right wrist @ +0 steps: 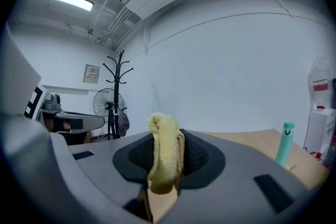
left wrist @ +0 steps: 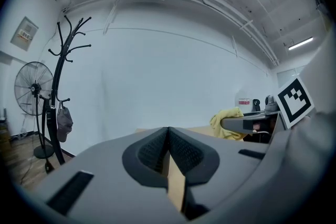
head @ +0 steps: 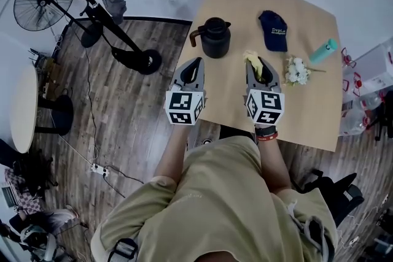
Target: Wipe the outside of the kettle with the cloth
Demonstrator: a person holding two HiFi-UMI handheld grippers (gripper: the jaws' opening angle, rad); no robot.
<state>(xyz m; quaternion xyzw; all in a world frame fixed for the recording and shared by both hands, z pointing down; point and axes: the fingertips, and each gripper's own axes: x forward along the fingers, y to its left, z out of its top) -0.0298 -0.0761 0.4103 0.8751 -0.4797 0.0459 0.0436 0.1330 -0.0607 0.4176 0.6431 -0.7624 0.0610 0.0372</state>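
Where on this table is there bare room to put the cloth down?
Widest bare patch of the table: the near right part, in front of the white flowers and teal bottle, right of the right gripper holding the yellow cloth. A narrower strip lies behind the black kettle and navy cap. The row from kettle to bottle is crowded.

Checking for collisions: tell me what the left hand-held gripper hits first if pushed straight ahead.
Probably nothing nearby: the left hand-held gripper faces only the bare white wall in its own view. From the head view, the squat black kettle sits just ahead-right, so depth is unclear.
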